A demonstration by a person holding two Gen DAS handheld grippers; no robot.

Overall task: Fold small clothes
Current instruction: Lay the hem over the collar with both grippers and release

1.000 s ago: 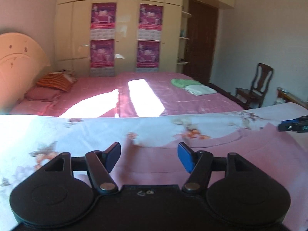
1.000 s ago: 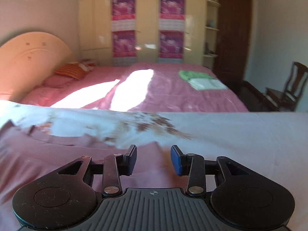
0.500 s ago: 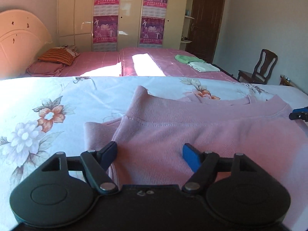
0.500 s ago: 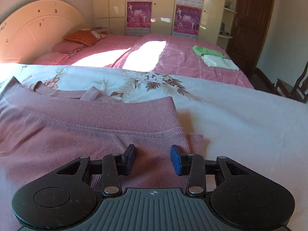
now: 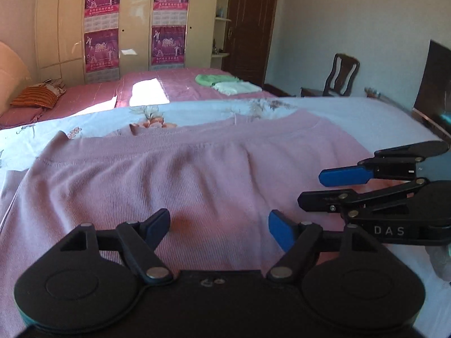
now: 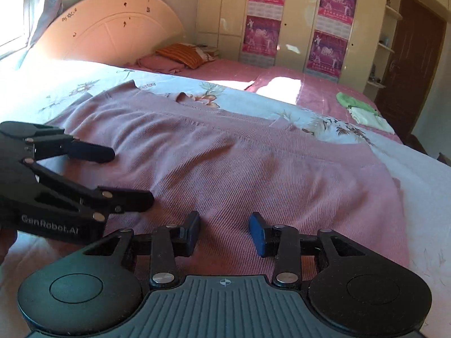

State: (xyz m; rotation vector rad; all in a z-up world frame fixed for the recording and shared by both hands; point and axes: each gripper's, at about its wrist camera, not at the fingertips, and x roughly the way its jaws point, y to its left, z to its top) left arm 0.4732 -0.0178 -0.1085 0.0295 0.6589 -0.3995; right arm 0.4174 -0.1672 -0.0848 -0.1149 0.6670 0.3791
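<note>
- On the floral bed sheet (image 5: 352, 115), your pink sweater (image 5: 183, 174) lies spread flat.
- Your left gripper (image 5: 220, 225) hovers spread over it — empty.
- Your right gripper (image 6: 224, 231) — likewise spread, empty.

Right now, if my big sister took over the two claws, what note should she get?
Left claw: open, holding nothing, over the near part of the pink sweater.
Right claw: open, empty too, beside it over the same sweater.
The sweater lies spread on the floral sheet. One edge layer looks folded over along the far side.
Green and white clothes sit folded on the far pink bed.
Left to do: grab the near edge and fold the sweater up.
</note>
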